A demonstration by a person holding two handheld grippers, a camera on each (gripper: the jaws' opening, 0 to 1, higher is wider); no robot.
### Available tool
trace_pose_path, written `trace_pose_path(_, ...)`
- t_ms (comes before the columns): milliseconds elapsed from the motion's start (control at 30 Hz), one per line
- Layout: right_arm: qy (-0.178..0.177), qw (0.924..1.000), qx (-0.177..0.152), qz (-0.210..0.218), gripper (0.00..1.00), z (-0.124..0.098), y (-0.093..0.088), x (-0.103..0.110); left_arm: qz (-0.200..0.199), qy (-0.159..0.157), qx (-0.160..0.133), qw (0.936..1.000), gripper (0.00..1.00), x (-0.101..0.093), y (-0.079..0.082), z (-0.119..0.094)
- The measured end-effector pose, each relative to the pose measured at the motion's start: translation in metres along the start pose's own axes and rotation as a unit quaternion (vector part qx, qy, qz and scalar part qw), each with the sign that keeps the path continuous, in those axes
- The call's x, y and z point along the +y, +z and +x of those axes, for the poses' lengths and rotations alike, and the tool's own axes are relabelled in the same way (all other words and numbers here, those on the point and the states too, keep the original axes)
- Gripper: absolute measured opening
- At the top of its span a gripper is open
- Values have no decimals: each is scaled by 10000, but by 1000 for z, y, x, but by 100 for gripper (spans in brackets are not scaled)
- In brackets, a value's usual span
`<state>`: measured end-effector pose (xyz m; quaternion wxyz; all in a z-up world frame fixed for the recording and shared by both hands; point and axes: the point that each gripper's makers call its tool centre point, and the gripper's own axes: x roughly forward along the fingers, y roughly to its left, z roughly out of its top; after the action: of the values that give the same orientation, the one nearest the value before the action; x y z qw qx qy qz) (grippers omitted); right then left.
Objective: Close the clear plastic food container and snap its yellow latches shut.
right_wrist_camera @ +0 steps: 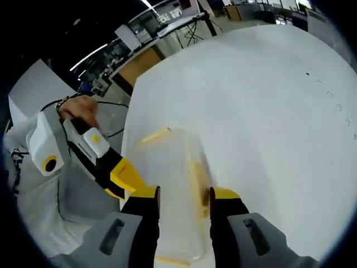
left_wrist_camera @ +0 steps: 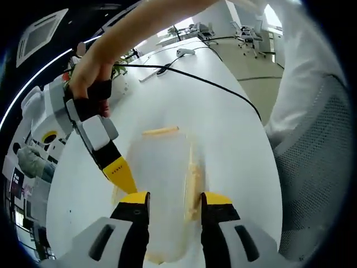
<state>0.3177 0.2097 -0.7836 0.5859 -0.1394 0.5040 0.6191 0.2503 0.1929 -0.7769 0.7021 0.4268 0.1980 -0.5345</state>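
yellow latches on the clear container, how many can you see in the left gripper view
3. One latch lies across the container's far end. A second runs along its right side. A bit of a third shows at the near end. Another may be hidden behind the right gripper.

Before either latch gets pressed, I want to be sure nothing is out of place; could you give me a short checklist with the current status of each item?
1. Container rests flat on the white table: ok.
2. Lid seated all round: cannot tell, the plastic is blurred.
3. Left gripper jaws straddle the container: ok.
4. Right gripper jaws straddle it from the opposite end: ok.
5. Long-side yellow latch snapped down: cannot tell.
6. Black cable away from the container: ok.
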Motion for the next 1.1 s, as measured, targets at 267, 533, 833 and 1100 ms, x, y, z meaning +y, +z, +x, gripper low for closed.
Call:
trace_pose_path(267,1,9999,28,131,29,0,-1,-1,-21,80,176,9998,27,0,-1,1)
trace_pose_path(533,7,9998,73,173,29,0,-3,0,43,131,278,9995,26,1,-1,3)
trace_pose_path(833,48,9995,254,202,28,-2,-1,-2,49,193,274,9994,25,9,-5,-2)
trace_pose_path(1100,43,9956,903,240,27,-1,-2,-1,124,250,226,9994,25,12,-5,1)
